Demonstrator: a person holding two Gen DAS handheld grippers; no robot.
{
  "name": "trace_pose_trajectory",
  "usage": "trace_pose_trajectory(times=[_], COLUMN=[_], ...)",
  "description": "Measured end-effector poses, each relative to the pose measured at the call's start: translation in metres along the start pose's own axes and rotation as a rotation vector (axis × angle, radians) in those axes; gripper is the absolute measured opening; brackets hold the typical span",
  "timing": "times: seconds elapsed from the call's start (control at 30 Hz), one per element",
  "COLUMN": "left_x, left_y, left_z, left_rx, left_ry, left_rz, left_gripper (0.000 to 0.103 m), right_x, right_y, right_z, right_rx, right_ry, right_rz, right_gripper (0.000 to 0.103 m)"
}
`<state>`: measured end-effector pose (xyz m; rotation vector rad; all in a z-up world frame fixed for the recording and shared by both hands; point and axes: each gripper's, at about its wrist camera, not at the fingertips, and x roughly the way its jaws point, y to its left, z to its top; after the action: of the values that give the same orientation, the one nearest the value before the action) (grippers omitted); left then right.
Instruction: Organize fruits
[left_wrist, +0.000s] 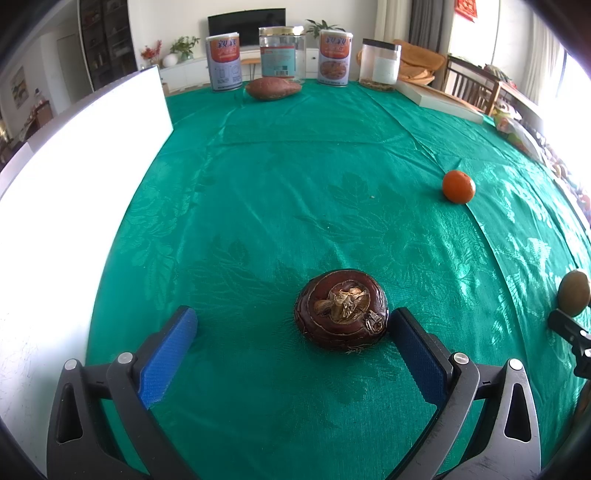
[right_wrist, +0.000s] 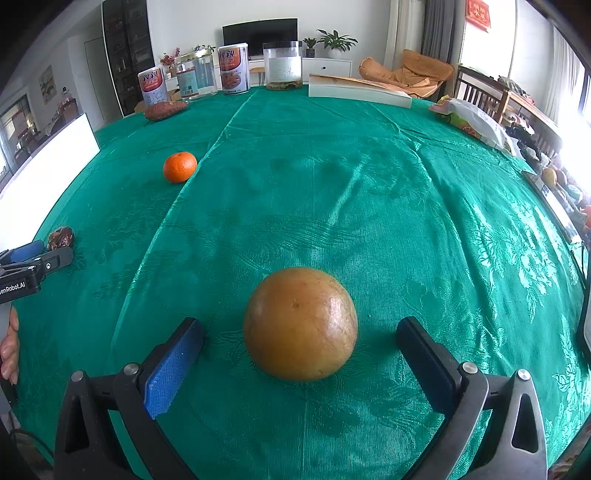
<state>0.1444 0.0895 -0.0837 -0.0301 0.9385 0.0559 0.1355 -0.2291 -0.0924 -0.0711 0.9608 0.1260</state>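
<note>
Left claw (left_wrist: 291, 328): spread wide, nothing gripped. A dark brown water chestnut (left_wrist: 341, 310) sits on the counter (left_wrist: 295, 177) between the blue pads, off-centre; it lies right against the pad at 3 o'clock and well apart from the pad at 9 o'clock.

Right claw (right_wrist: 300, 336): spread wide, nothing gripped. A large yellow-brown round citrus fruit (right_wrist: 300, 324) rests on the green cloth between the fingers, with a gap on each side.

Mandarin (left_wrist: 458, 186) lies alone on the cloth, at 2 o'clock from the water chestnut in the left wrist view, at 10 o'clock from the large fruit in the right wrist view.

Sweet potato (left_wrist: 272, 88) lies at the far edge, 12 o'clock, just in front of a row of two printed tins (left_wrist: 223, 62) and two clear jars (left_wrist: 281, 51).

White board (left_wrist: 74, 177) stands along the counter's 9 o'clock side. Flat white box (right_wrist: 358, 90) lies at the far edge, 1 o'clock in the right wrist view.
</note>
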Motion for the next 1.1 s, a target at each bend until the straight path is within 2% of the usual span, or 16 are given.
trace_pose_trajectory(times=[0.33,0.43,0.5,0.53,0.63,0.67,0.7,0.73,0.77,0.8,0.83,0.9,1.0,1.1], left_x=[0.0,-0.002,-0.009,-0.01,-0.009,-0.009,-0.009,-0.009,-0.011,-0.011,-0.011,-0.013,-0.029,-0.06], left_y=[0.0,-0.002,-0.002,-0.003,-0.015,-0.018,-0.021,-0.022,-0.023,-0.023,-0.022,-0.021,-0.019,-0.008], left_z=[0.001,0.007,0.006,0.005,0.005,0.006,0.007,0.008,0.01,0.012,0.014,0.015,0.011,0.006], left_rx=[0.008,0.076,0.081,0.082,0.121,0.131,0.134,0.134,0.138,0.138,0.133,0.122,0.094,0.005], left_ry=[0.007,0.102,0.118,0.121,0.109,0.104,0.104,0.103,0.096,0.096,0.094,0.091,0.049,0.034], left_rz=[-0.009,-0.1,-0.182,-0.191,-0.145,-0.13,-0.127,-0.122,-0.115,-0.118,-0.118,-0.13,-0.145,-0.227], left_gripper=[0.103,0.102,0.102,0.101,0.1,0.097,0.083,0.077,0.067,0.058,0.051,0.046,0.046,0.046], right_x=[-0.002,-0.01,-0.016,-0.018,-0.023,-0.023,-0.022,-0.019,-0.014,-0.009,-0.003,-0.004,-0.013,-0.032], right_y=[-0.001,-0.014,-0.027,-0.03,-0.023,-0.017,-0.011,-0.006,-0.001,0.0,0.001,0.0,-0.003,0.008], right_z=[-0.001,-0.002,-0.001,0.0,0.01,0.013,0.016,0.018,0.019,0.02,0.02,0.022,0.022,0.025], right_rx=[-0.005,-0.011,0.035,0.042,-0.003,-0.028,-0.051,-0.069,-0.081,-0.08,-0.073,-0.075,-0.025,-0.021], right_ry=[0.003,0.053,0.096,0.107,0.11,0.109,0.113,0.121,0.144,0.171,0.192,0.187,0.186,0.152], right_rz=[0.022,0.164,0.224,0.217,0.179,0.166,0.156,0.145,0.137,0.136,0.123,0.09,0.12,0.158], right_gripper=[0.103,0.103,0.103,0.103,0.103,0.102,0.101,0.099,0.09,0.075,0.066,0.048,0.048,0.048])
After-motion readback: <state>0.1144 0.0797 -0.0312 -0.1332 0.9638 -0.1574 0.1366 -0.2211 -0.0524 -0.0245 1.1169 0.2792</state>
